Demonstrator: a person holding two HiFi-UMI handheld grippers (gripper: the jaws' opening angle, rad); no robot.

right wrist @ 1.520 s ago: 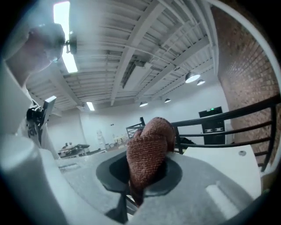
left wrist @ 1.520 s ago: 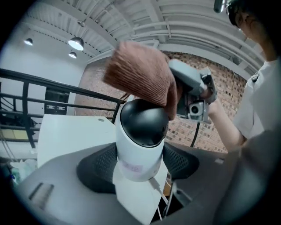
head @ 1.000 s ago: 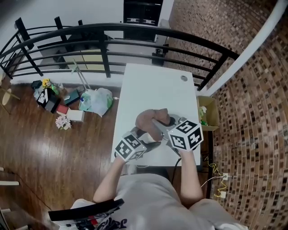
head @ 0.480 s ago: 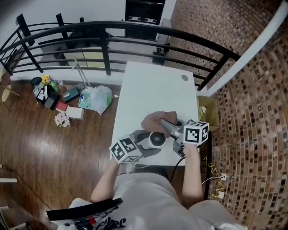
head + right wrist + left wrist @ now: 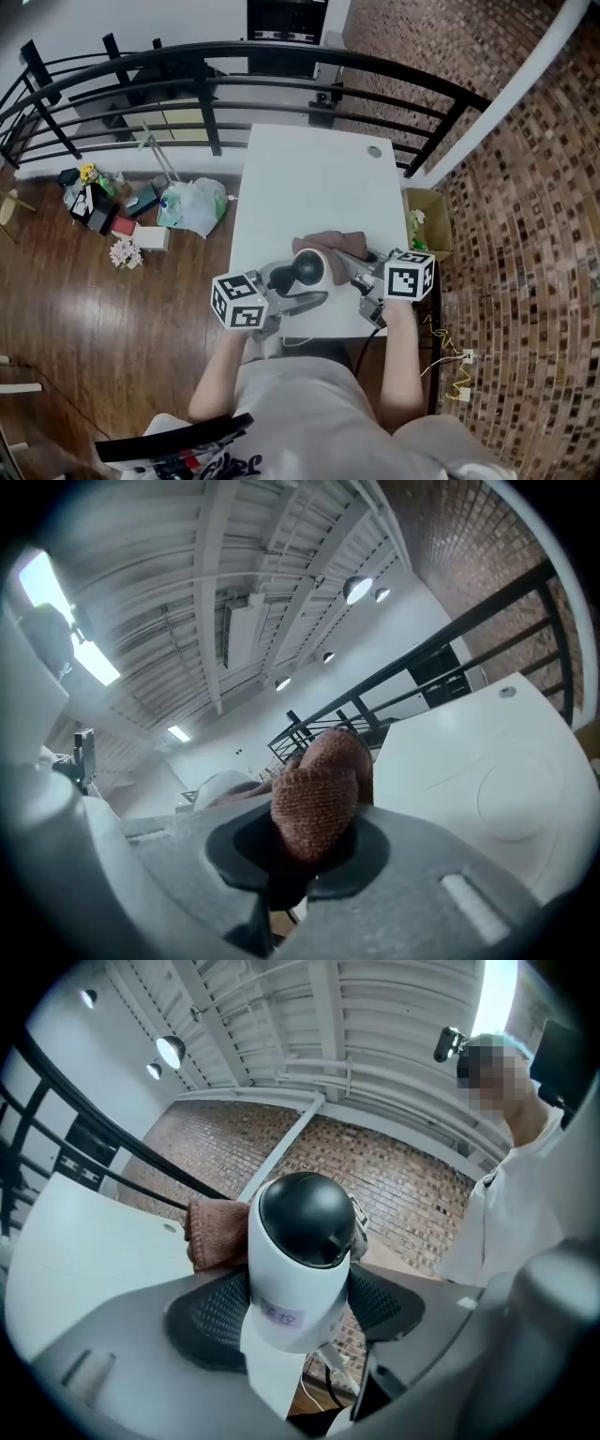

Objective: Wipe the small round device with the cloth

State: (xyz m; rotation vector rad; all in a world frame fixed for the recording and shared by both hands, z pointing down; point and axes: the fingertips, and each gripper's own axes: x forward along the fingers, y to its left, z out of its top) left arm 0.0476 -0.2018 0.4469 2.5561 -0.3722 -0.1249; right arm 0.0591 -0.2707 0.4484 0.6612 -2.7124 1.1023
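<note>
The small round device (image 5: 306, 270) is a white body with a black dome; my left gripper (image 5: 292, 284) is shut on it just above the near part of the white table (image 5: 309, 178). In the left gripper view the device (image 5: 302, 1241) sits upright between both pads, dome on top. The brown cloth (image 5: 329, 243) lies bunched against the device's far right side, with my right gripper (image 5: 354, 263) shut on it. Seen from the right gripper view, the cloth (image 5: 317, 797) fills the jaws and the device (image 5: 223, 786) peeks out behind it.
A round grommet (image 5: 374, 152) is set in the table's far right corner. A black railing (image 5: 216, 103) runs behind the table. Bags and clutter (image 5: 141, 211) lie on the wood floor at left; an open cardboard box (image 5: 422, 225) stands at the table's right.
The cloth, draped over the device a second ago, has slid off to its far side, baring the black dome. Both grippers have shifted slightly left and farther up the table.
</note>
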